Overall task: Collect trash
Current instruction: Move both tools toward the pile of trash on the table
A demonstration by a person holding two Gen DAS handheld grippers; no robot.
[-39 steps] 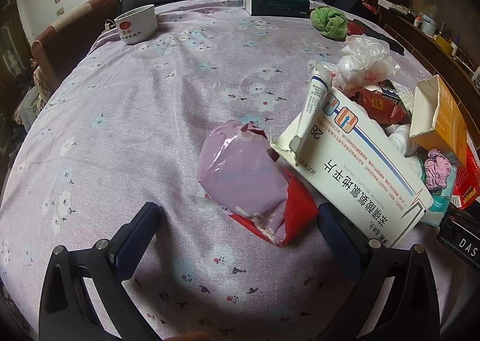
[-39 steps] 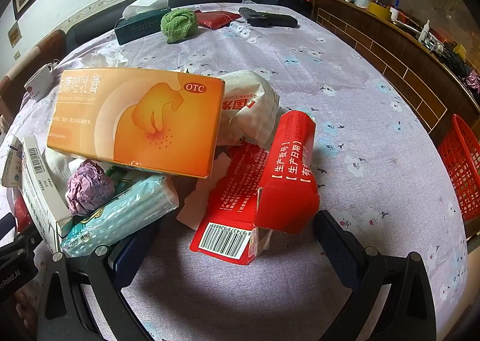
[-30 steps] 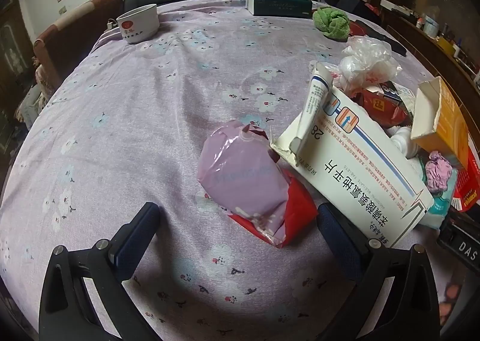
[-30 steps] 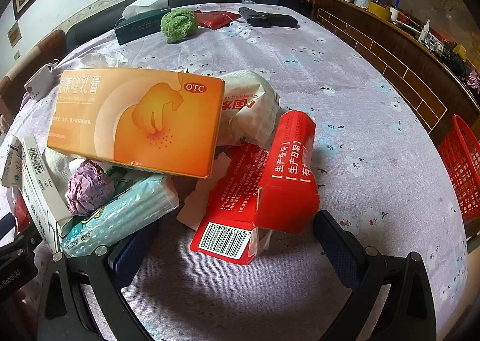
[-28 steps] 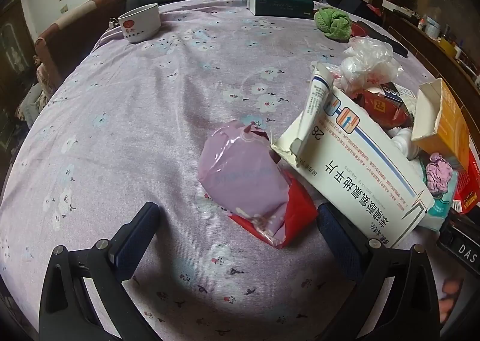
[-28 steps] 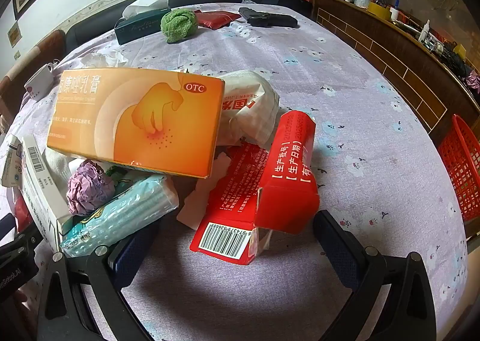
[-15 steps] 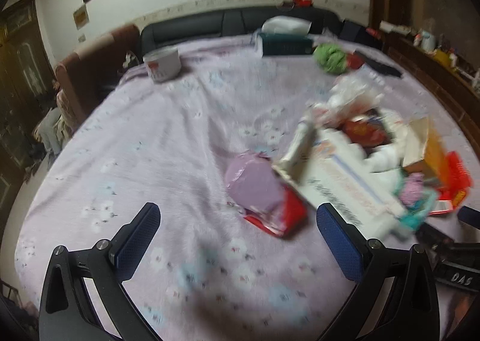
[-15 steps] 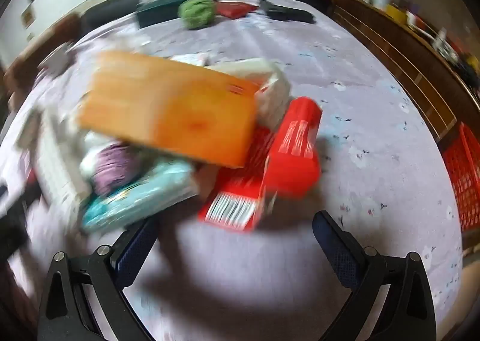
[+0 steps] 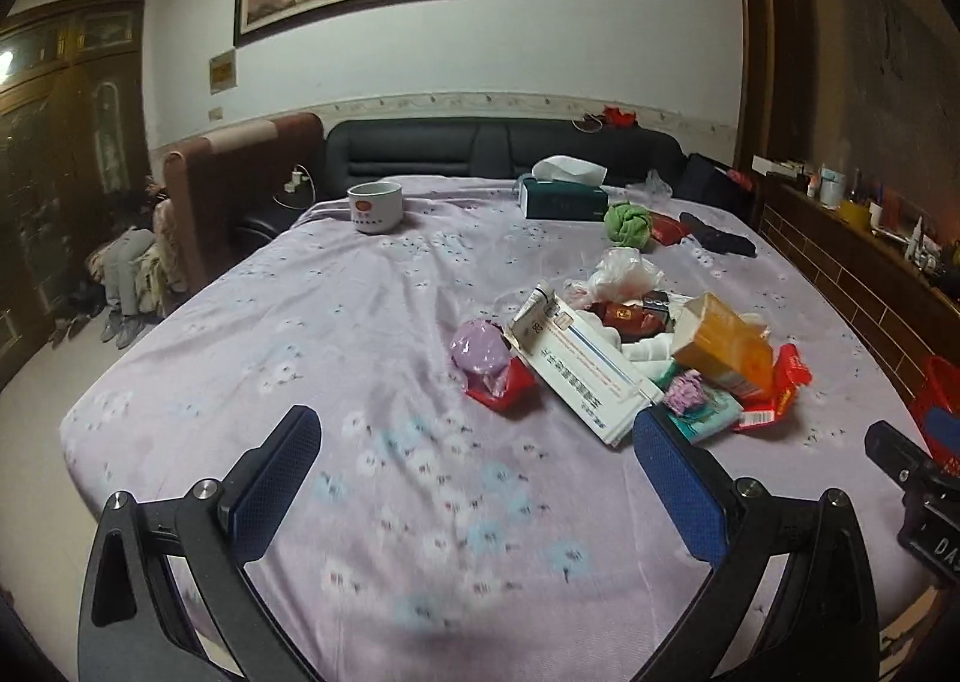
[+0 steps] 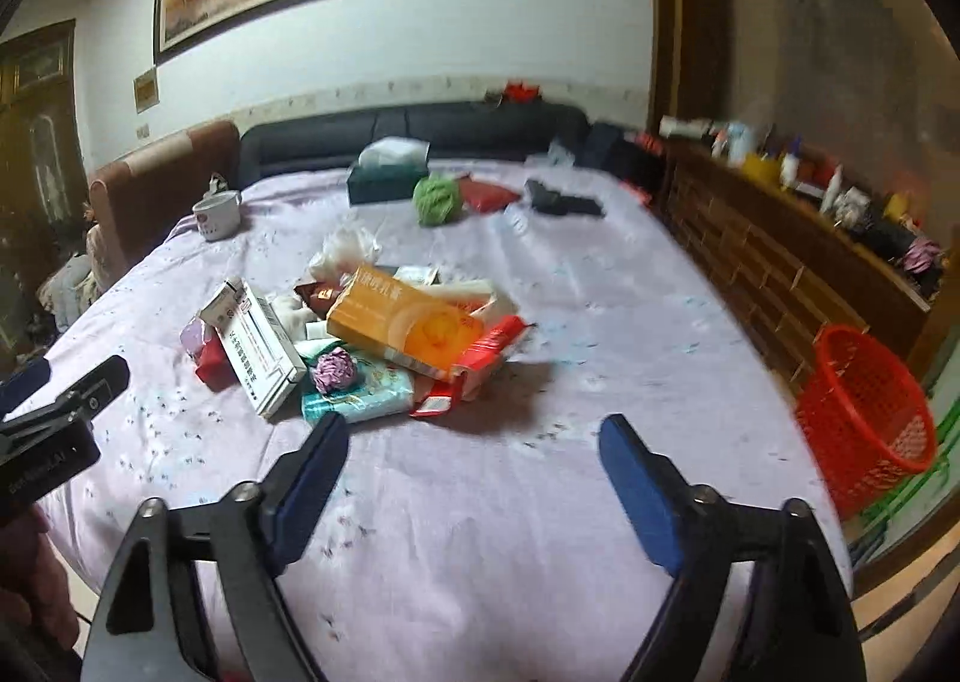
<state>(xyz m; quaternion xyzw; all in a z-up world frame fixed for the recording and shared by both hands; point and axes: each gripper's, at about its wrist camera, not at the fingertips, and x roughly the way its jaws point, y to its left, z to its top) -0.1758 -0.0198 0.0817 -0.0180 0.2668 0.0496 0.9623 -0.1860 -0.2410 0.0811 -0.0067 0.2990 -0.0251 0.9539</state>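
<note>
Lilac flowered cloth [image 10: 540, 532] lies bare between the near table edge and the trash. Right gripper [image 10: 474, 478]: jaws wide, just been closing a little, nothing between them. Left gripper [image 9: 474, 484]: jaws wide, empty. Both tilt downward over the near cloth. Trash pile [image 10: 360, 334] lies ahead of the fingers, apart from them. Red basket [image 10: 864, 412] stands off the table's right edge.

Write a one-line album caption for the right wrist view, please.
Open right tool hangs above a lilac tablecloth, facing a heap of empty boxes and wrappers; red basket waits beside the table.
</note>
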